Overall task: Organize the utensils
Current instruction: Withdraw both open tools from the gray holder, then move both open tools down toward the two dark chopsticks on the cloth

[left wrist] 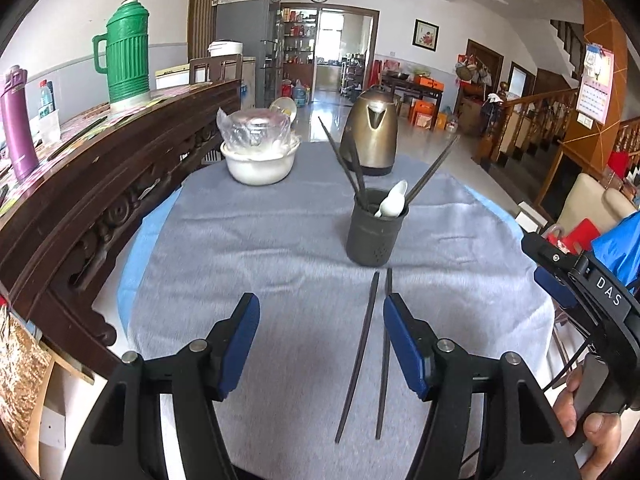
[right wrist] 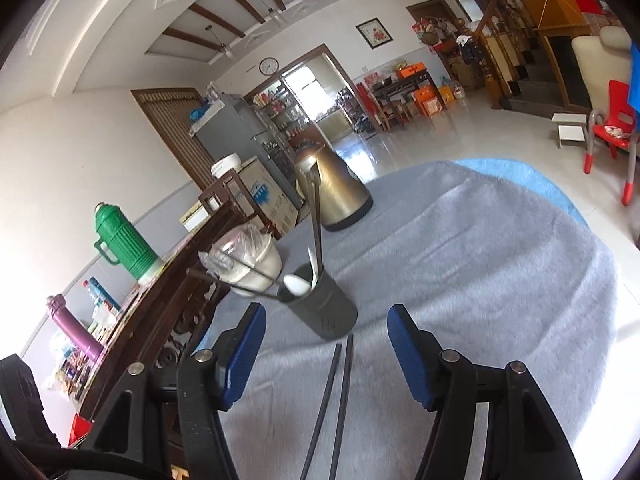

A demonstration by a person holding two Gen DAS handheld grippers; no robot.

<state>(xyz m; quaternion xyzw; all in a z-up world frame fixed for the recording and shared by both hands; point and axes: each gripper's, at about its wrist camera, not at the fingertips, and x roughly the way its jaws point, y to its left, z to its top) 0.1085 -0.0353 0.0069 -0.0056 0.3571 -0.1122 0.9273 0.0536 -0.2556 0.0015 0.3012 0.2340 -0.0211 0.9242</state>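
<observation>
A dark utensil holder [left wrist: 374, 230] stands on the grey cloth and holds several dark chopsticks and a white spoon [left wrist: 392, 200]. It also shows in the right wrist view [right wrist: 324, 308]. Two dark chopsticks [left wrist: 368, 356] lie side by side on the cloth just in front of the holder, and they also show in the right wrist view [right wrist: 336, 396]. My left gripper [left wrist: 322, 344] is open and empty, above the cloth with the loose chopsticks near its right finger. My right gripper [right wrist: 326, 356] is open and empty, tilted, with the loose chopsticks between its fingers below. It also shows in the left wrist view [left wrist: 576, 280] at the right edge.
A bronze electric kettle [left wrist: 370, 132] and a white bowl with a plastic-wrapped lid [left wrist: 260, 152] stand at the far side of the round table [left wrist: 132, 264]. A carved dark wooden sideboard [left wrist: 100, 184] on the left carries a green thermos [left wrist: 126, 52] and a purple flask [left wrist: 18, 124].
</observation>
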